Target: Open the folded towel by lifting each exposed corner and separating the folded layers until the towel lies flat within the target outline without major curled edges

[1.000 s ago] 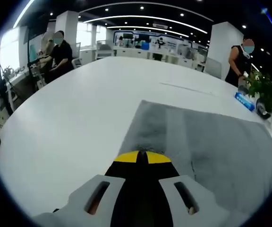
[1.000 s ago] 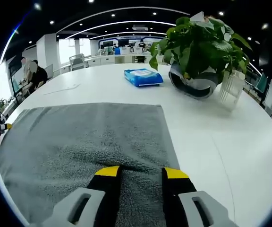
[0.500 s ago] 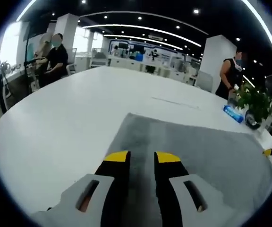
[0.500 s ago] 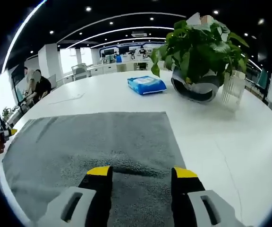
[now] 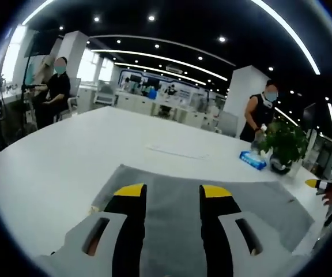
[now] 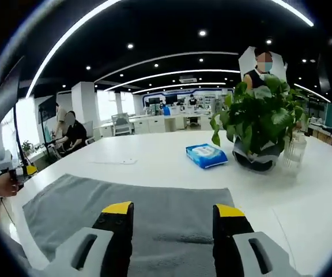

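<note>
Grey towel [image 6: 154, 205] flat on white table [image 6: 304, 190], both grippers [image 5: 172, 193] [image 6: 174, 210] spread wide, empty.

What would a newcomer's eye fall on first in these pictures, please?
The grey towel spread on the big white table, with each gripper's yellow-tipped jaws open above its near edge. Next, the leafy potted plant at the right of the right gripper view, a blue packet beside it.
</note>
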`<action>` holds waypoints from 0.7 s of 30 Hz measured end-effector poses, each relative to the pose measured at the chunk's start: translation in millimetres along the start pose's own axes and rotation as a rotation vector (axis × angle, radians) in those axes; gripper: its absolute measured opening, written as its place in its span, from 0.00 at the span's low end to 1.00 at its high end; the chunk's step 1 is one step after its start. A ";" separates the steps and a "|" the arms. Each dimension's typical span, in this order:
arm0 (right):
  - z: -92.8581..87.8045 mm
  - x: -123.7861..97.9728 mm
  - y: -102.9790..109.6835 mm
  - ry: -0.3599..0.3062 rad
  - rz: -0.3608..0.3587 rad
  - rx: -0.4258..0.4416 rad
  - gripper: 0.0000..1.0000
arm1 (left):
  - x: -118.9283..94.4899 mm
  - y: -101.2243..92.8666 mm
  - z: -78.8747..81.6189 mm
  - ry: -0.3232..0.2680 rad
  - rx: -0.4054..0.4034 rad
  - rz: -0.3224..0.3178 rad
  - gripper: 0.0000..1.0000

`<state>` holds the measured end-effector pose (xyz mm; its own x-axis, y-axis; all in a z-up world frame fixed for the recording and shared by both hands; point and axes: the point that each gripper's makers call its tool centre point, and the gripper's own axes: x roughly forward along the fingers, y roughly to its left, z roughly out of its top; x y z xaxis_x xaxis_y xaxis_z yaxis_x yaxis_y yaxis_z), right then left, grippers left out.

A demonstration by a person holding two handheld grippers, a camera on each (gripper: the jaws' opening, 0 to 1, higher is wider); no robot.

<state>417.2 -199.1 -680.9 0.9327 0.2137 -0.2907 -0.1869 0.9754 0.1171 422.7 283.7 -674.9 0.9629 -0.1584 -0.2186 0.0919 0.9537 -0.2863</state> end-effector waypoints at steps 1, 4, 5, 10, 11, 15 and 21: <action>5.6 -4.5 4.2 -0.020 0.010 0.010 0.57 | -6.8 -8.5 1.3 -0.007 -0.004 -0.009 0.40; 17.6 -14.2 12.9 -0.069 0.036 0.011 0.64 | -21.8 -27.3 4.7 -0.030 -0.017 -0.029 0.47; 21.7 -18.7 17.0 -0.085 0.047 0.013 0.66 | -26.3 -32.7 5.7 -0.036 -0.017 -0.036 0.49; 32.6 -36.1 31.9 -0.134 0.080 0.023 0.82 | -54.6 -60.6 9.4 -0.070 -0.017 -0.063 0.65; 33.5 -38.7 34.3 -0.140 0.086 0.023 0.84 | -58.5 -65.1 9.3 -0.079 -0.019 -0.068 0.71; 31.6 -46.6 42.2 -0.148 0.111 0.029 0.96 | -74.8 -81.5 3.2 -0.100 0.024 -0.075 0.92; 28.3 -51.5 53.0 -0.153 0.150 0.044 1.00 | -82.6 -85.2 2.2 -0.136 0.031 -0.054 0.99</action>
<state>367.9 -160.0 -632.9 0.9321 0.3418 -0.1196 -0.3164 0.9294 0.1903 335.9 216.1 -630.4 0.9816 -0.1758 -0.0746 0.1505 0.9525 -0.2649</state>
